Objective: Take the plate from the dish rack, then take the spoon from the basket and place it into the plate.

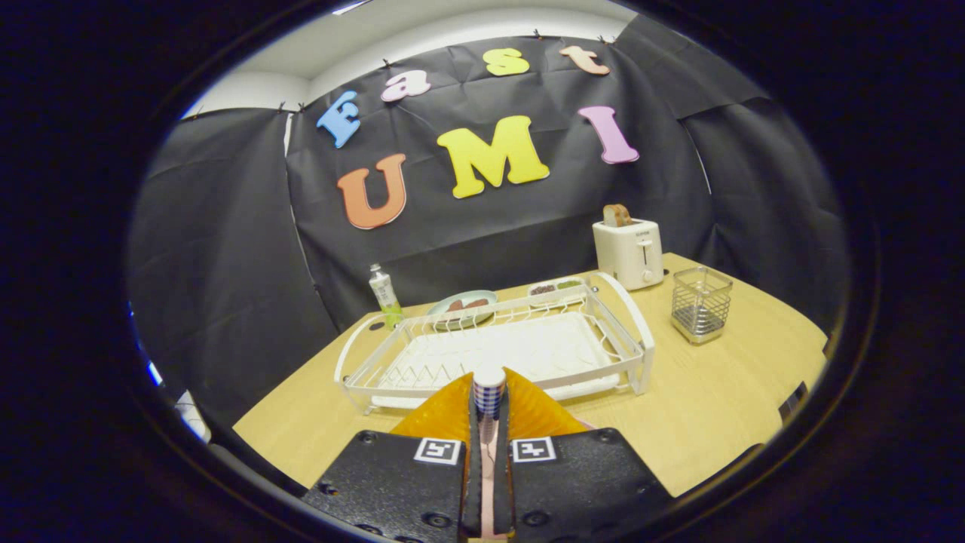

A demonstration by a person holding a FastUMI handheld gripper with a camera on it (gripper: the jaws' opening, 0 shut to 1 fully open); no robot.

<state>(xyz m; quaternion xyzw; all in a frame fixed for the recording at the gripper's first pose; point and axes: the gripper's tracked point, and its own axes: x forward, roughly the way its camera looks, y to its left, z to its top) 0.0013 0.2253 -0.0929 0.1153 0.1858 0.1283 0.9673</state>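
Note:
My gripper (pixel 488 411) is shut on the spoon (pixel 488 388). Its blue-and-white checked handle with a white tip stands up between the two orange fingers (pixel 445 415). A pale pink surface, probably the plate (pixel 488 483), shows through the narrow gap under the fingers, and most of it is hidden by the gripper body. Just beyond the fingers the white wire dish rack (pixel 637 332) stands on the wooden table with nothing in it. The metal mesh basket (pixel 701 304) is farther off, to the right of the rack, and looks empty.
A white toaster (pixel 629 253) with a slice of bread stands behind the rack's right end. Behind the rack are a small green bottle (pixel 384 296), a plate with food (pixel 464 305) and a small tray (pixel 556 286). Bare tabletop (pixel 716 392) lies right of the rack.

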